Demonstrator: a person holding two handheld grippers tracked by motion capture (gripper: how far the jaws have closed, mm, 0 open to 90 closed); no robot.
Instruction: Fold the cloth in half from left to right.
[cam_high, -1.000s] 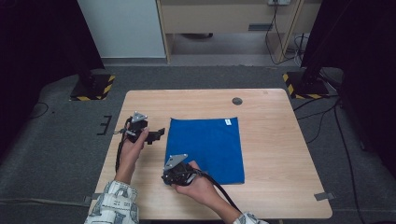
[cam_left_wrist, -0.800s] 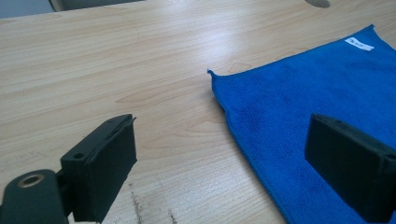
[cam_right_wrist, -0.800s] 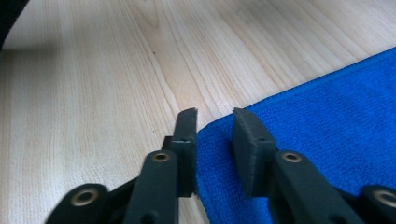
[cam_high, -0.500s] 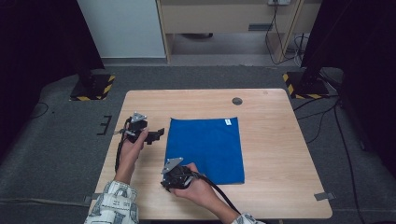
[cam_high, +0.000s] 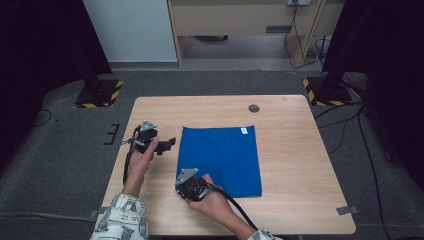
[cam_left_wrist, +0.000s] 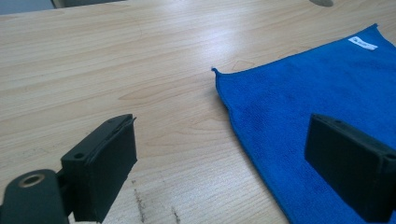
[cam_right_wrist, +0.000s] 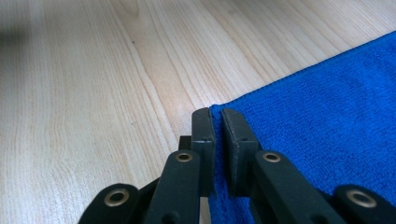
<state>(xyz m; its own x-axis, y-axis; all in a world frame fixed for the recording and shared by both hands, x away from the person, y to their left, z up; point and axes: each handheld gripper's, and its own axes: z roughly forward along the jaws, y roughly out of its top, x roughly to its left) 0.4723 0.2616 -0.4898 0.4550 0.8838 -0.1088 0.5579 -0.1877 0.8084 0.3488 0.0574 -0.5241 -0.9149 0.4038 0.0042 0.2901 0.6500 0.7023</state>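
A blue cloth (cam_high: 220, 157) lies flat on the wooden table (cam_high: 300, 150), with a white label (cam_high: 244, 130) at its far right corner. My right gripper (cam_high: 184, 184) sits at the cloth's near-left corner. In the right gripper view its jaws (cam_right_wrist: 218, 116) have just been closing, with the edge of the cloth (cam_right_wrist: 327, 116) pinched between them. My left gripper (cam_high: 169, 144) hovers just left of the cloth's far-left corner. Its jaws (cam_left_wrist: 224, 140) stand wide open with nothing between them, one over bare wood and one over the cloth (cam_left_wrist: 327, 84).
A round cable hole (cam_high: 254, 108) sits in the table near its far edge. Bare wood lies to the right of the cloth and in front of it. Dark floor, black stands and a cabinet lie beyond the table.
Both hands keep their places. The right gripper has shifted only slightly at the cloth's near-left corner.
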